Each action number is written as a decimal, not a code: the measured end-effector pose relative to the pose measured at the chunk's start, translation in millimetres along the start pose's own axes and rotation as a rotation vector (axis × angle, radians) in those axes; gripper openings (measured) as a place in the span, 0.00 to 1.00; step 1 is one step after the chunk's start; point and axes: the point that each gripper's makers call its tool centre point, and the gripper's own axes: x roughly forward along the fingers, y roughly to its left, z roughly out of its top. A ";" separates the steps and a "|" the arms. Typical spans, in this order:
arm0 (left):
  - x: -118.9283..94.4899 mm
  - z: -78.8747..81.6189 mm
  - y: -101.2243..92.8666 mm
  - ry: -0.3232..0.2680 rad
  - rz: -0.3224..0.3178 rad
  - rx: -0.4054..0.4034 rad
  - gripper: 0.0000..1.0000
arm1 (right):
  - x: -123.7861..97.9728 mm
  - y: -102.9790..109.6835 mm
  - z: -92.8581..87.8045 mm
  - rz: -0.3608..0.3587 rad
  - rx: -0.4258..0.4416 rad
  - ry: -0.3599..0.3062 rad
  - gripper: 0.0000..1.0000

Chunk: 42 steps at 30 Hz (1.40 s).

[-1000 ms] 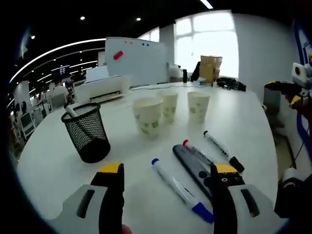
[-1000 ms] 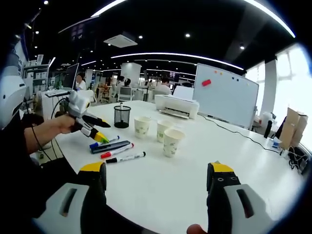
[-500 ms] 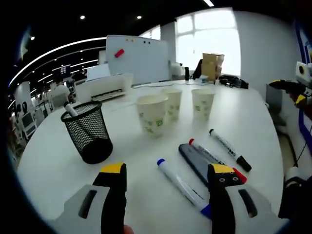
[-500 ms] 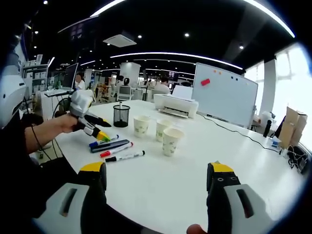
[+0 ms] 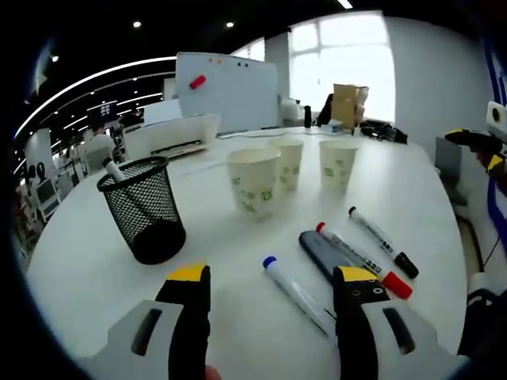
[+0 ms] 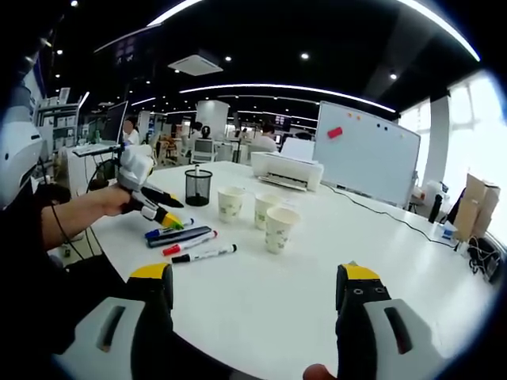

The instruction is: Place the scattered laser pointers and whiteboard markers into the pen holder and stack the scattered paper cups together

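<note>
Across the wide white surface (image 5: 95, 245) the task's things lie scattered in front of a whiteboard (image 5: 226, 89) and a white printer (image 5: 170, 136) at the far edge. Nearer, three paper cups (image 5: 255, 180) stand upright and unstacked in a loose row, none nested in another. Left of them in the left gripper view stands a black mesh pen holder (image 5: 145, 210), upright, with one white pen-like item leaning inside it. Between the cups and the left gripper (image 5: 268, 279) lie four items close together: a dark flat laser pointer (image 5: 321, 252), a blue-capped marker (image 5: 297, 293) just beside it, a red-capped marker (image 5: 363, 260) along its other side, and a black-capped marker (image 5: 382, 241) a little apart.

Both yellow-tipped fingers of the left gripper are spread wide with nothing between them, hovering over the blue-capped marker. In the right gripper view that gripper appears at the left, held in a person's hand (image 6: 119, 200) above the markers. Well back from the things, the right gripper (image 6: 253, 286) has its fingers wide apart too, holding nothing.
</note>
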 end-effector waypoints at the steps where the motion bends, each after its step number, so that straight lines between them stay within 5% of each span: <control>1: 0.4 0.0 -0.4 -0.001 -0.002 -0.004 0.65 | -0.1 -0.1 0.3 0.001 0.002 -0.001 0.80; 34: 8.6 -6.1 -2.0 0.012 -0.038 -0.086 0.58 | -0.9 -3.4 -0.7 0.001 -0.002 0.000 0.79; 42: 10.7 -13.5 0.2 0.048 -0.029 -0.049 0.55 | -0.3 -4.2 -2.5 0.002 0.000 0.000 0.79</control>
